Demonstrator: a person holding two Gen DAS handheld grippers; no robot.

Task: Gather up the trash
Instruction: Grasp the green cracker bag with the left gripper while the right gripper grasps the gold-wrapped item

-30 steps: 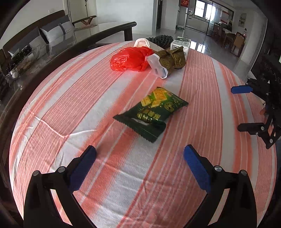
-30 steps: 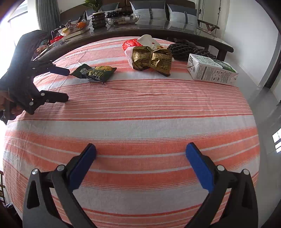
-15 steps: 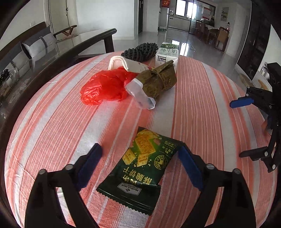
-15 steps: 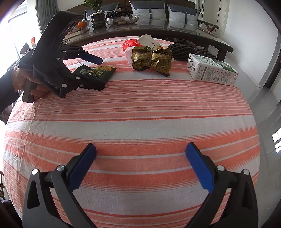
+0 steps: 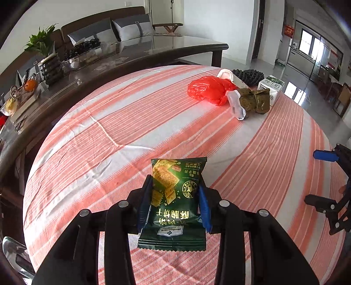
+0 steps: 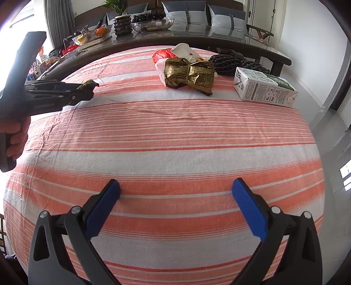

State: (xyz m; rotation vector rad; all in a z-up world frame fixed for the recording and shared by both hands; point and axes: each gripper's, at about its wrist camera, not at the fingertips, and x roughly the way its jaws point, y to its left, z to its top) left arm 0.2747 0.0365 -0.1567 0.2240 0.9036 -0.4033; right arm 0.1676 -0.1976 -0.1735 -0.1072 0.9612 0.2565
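Striped surface (image 6: 175,136) is carrying the remaining trash at its far edge, milk carton (image 6: 264,89) down to red bag (image 5: 208,89), while your right gripper (image 6: 175,197) is waiting released and your left gripper (image 5: 174,203) fingers are closing on the green biscuit packet (image 5: 175,197) by its sides for lifting.

A lived-in home, an open living and dining room. The landmark is the bench (image 6: 175,140) under its orange-and-white striped cloth. Just behind it runs a dark glass-topped table (image 5: 136,54) carrying a fruit bowl (image 6: 151,24) and a potted plant (image 5: 41,43). Beyond that stands a sofa with grey cushions (image 6: 226,16). To the bench's far right, glossy floor tiles lead toward a kitchen doorway (image 5: 307,50).
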